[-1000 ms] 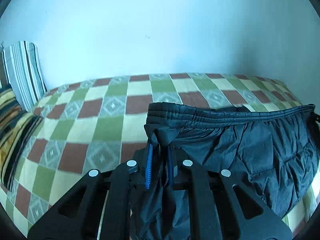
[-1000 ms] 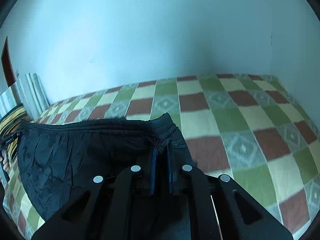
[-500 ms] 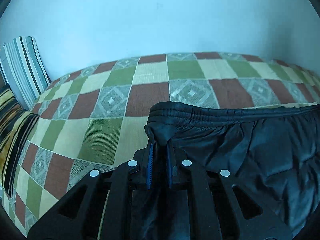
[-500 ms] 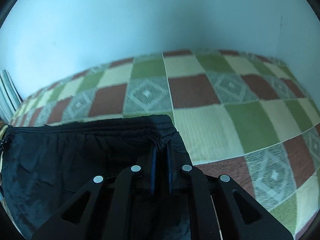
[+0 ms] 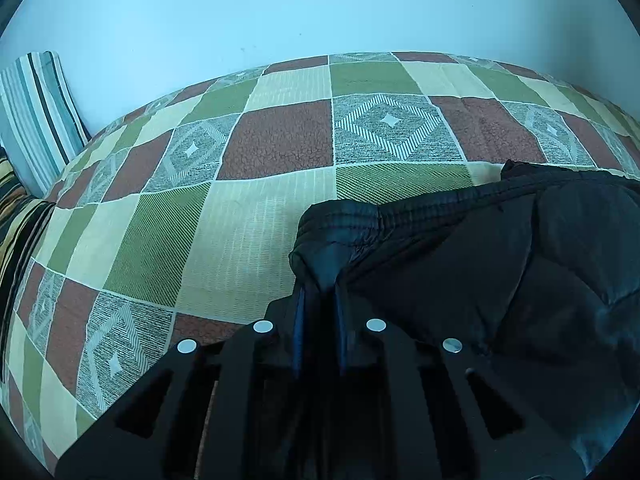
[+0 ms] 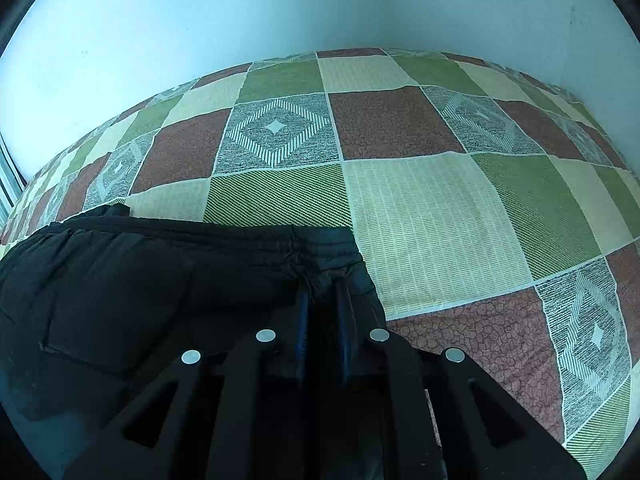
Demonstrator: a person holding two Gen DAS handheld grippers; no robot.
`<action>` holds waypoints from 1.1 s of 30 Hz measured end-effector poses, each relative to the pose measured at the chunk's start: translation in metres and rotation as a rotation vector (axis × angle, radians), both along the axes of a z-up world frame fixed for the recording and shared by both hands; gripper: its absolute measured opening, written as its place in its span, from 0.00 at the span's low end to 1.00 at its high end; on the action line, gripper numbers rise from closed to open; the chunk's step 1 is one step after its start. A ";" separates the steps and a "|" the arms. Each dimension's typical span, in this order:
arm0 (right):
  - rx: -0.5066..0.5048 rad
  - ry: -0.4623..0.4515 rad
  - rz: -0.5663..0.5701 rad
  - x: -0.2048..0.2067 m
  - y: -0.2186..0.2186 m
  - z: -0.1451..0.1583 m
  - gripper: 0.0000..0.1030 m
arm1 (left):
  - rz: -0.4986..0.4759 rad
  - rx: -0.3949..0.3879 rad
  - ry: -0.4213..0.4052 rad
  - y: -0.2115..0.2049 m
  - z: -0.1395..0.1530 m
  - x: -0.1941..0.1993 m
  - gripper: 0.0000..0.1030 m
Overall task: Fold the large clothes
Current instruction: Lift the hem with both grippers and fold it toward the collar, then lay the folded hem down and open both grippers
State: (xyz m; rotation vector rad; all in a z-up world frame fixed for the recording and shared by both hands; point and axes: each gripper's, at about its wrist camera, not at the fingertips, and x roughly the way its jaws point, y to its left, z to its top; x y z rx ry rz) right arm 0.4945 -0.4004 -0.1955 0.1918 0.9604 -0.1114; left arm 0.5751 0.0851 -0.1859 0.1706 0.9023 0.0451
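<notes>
A pair of black trousers (image 5: 500,264) with an elastic waistband lies over a checked bedspread (image 5: 248,232). My left gripper (image 5: 320,292) is shut on the waistband's left corner, low over the bed. My right gripper (image 6: 323,292) is shut on the waistband's right corner; the trousers (image 6: 140,280) spread to its left across the bedspread (image 6: 432,216). The waistband runs between the two grippers. The rest of the trouser legs is hidden below both views.
A striped cushion (image 5: 36,116) and a yellow-black striped cloth (image 5: 16,224) sit at the bed's left end. A pale wall (image 5: 320,8) runs along the bed's far side, and a corner of the wall (image 6: 568,32) closes the right end.
Both grippers have moved forward and down toward the bed, still holding the waistband. The bedspread now looks much closer and the trousers lie lower over it.
</notes>
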 end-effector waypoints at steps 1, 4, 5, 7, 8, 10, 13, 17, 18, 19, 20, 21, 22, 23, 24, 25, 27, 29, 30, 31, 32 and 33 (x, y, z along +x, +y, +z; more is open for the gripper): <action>-0.002 -0.003 -0.002 0.000 0.000 0.000 0.13 | 0.003 -0.002 -0.002 0.000 -0.002 0.000 0.13; -0.009 -0.009 -0.007 0.001 0.001 -0.001 0.14 | 0.009 -0.001 -0.011 0.000 -0.005 0.001 0.14; -0.007 -0.010 -0.009 0.001 0.000 -0.002 0.14 | 0.010 0.000 -0.014 -0.001 -0.006 0.001 0.14; 0.001 -0.016 -0.015 0.001 -0.001 -0.002 0.14 | 0.012 0.000 -0.018 0.000 -0.007 0.001 0.14; 0.003 -0.018 -0.016 0.001 -0.002 -0.003 0.14 | 0.013 0.000 -0.020 0.000 -0.008 0.000 0.14; 0.004 -0.021 -0.018 0.002 -0.002 -0.002 0.14 | 0.014 0.005 -0.023 -0.001 -0.008 0.000 0.14; 0.002 -0.023 -0.018 0.002 -0.002 -0.002 0.14 | 0.014 0.008 -0.024 -0.001 -0.008 0.000 0.14; -0.009 -0.020 -0.017 0.002 -0.001 0.000 0.15 | 0.012 0.026 -0.019 -0.003 -0.007 0.001 0.15; -0.013 -0.017 -0.017 0.002 0.000 0.000 0.17 | 0.011 0.033 -0.016 -0.004 -0.006 0.001 0.15; -0.018 -0.016 -0.017 0.002 0.000 0.001 0.17 | 0.012 0.039 -0.014 -0.004 -0.005 0.001 0.16; -0.027 -0.012 -0.016 0.002 0.001 0.003 0.17 | 0.011 0.046 -0.010 -0.005 -0.004 0.002 0.16; -0.033 -0.011 -0.015 0.002 0.002 0.004 0.18 | 0.008 0.052 -0.004 -0.005 -0.002 0.002 0.18; -0.039 -0.007 -0.015 0.002 0.003 0.007 0.20 | 0.009 0.058 -0.001 -0.005 0.000 0.001 0.22; -0.044 -0.002 -0.019 0.001 0.002 0.011 0.22 | 0.013 0.068 -0.001 -0.005 0.004 0.000 0.25; -0.051 0.001 -0.027 0.000 0.002 0.016 0.27 | 0.018 0.079 -0.004 -0.005 0.009 -0.003 0.31; -0.058 -0.001 -0.037 -0.003 0.002 0.021 0.32 | 0.016 0.078 -0.008 -0.004 0.013 -0.007 0.34; -0.061 -0.029 -0.064 -0.012 0.002 0.035 0.36 | 0.011 0.056 -0.024 -0.003 0.027 -0.019 0.42; -0.070 -0.061 -0.072 -0.022 0.008 0.049 0.37 | 0.012 0.014 -0.050 -0.004 0.043 -0.033 0.46; -0.069 -0.077 -0.070 -0.026 0.013 0.056 0.38 | 0.010 -0.017 -0.059 -0.006 0.050 -0.040 0.48; -0.062 -0.096 -0.056 -0.031 0.022 0.064 0.38 | 0.006 -0.041 -0.063 -0.009 0.055 -0.046 0.49; -0.054 -0.110 -0.032 -0.035 0.034 0.070 0.38 | -0.004 -0.080 -0.066 -0.016 0.062 -0.054 0.50; -0.048 -0.120 -0.013 -0.038 0.043 0.074 0.39 | -0.018 -0.110 -0.067 -0.025 0.066 -0.061 0.52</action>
